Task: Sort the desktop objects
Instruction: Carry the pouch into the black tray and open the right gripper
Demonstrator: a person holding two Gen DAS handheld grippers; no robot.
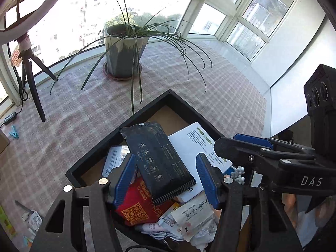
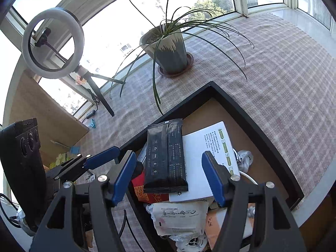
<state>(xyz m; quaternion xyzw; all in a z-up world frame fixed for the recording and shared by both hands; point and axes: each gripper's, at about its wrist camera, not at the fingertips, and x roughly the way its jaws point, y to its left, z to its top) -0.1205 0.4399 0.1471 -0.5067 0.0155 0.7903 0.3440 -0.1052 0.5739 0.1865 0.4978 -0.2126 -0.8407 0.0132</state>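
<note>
A black-rimmed tray [image 1: 147,113] [image 2: 252,113] holds a pile of desk items. On top lies a black packet [image 1: 159,161] [image 2: 166,157], resting across a white printed box [image 1: 193,142] [image 2: 210,147] and a red packet with a QR code [image 1: 136,208] [image 2: 151,195]. A white paper packet [image 1: 193,212] [image 2: 178,216] lies nearer. My left gripper [image 1: 166,178] hovers open over the black packet. My right gripper [image 2: 169,177] is open above it too, pads apart from it. The two grippers stand side by side.
A potted plant [image 1: 124,50] [image 2: 170,50] with long drooping leaves stands behind the tray on the checked cloth. A ring light on a tripod [image 2: 52,42] stands at the left by the window. A blue clip [image 1: 13,131] and small clutter lie left. The table's edge [image 2: 315,199] runs close on the right.
</note>
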